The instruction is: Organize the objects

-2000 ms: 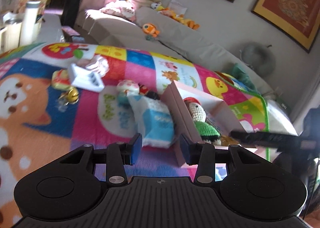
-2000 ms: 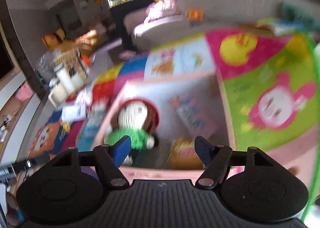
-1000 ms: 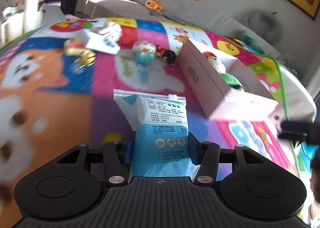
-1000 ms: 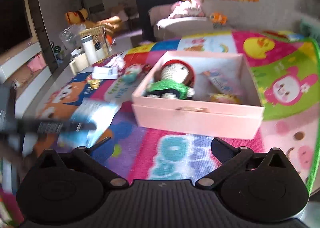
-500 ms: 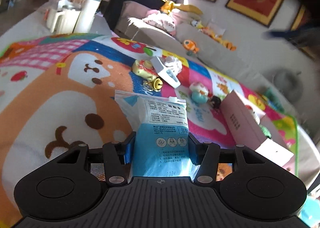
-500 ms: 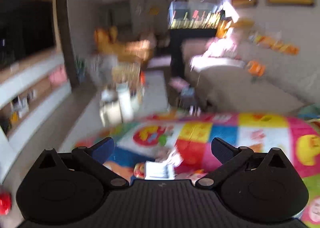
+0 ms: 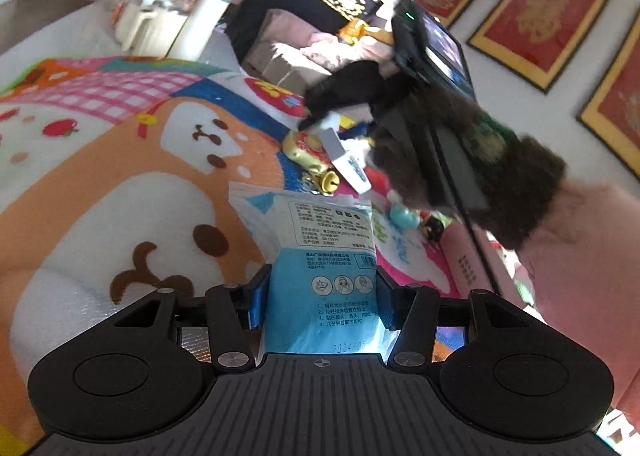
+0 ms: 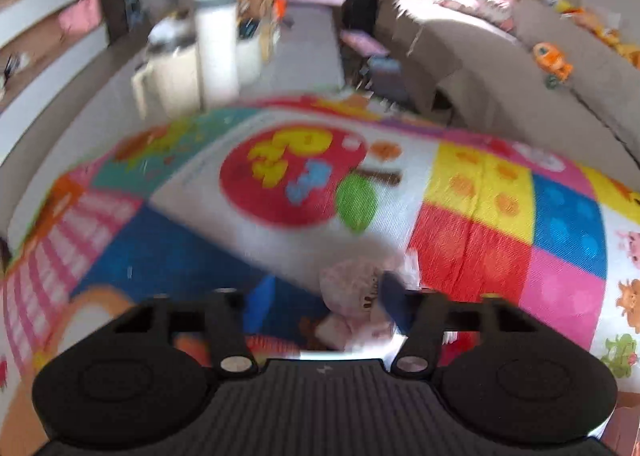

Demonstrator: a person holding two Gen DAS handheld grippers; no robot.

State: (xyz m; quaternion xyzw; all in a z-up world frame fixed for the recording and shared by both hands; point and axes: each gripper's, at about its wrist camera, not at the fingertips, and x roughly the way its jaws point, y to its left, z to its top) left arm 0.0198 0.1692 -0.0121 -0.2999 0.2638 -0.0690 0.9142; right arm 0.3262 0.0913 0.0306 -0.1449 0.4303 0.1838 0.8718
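My left gripper (image 7: 320, 292) is shut on a blue and white packet (image 7: 320, 256) and holds it above the colourful play mat (image 7: 120, 183). In the left wrist view my right gripper (image 7: 320, 117) reaches down over a white box (image 7: 346, 157) and a gold toy with a bell (image 7: 310, 153). The right wrist view is blurred: my right gripper (image 8: 326, 306) stands with its jaws apart around a pale pink crumpled thing (image 8: 354, 296) on the mat (image 8: 480, 215). Whether it touches it I cannot tell. The pink box (image 7: 468, 260) lies at the right.
A small teal toy (image 7: 402, 215) and a dark figure (image 7: 434, 230) lie by the pink box. White bottles and jugs (image 8: 200, 55) stand past the mat's far edge. A grey sofa (image 8: 520, 67) with plush toys runs along the back right.
My left gripper has kept the packet and swung left, away from the pink box. My right gripper has dropped toward the objects at the far end of the mat, its jaws narrower than before.
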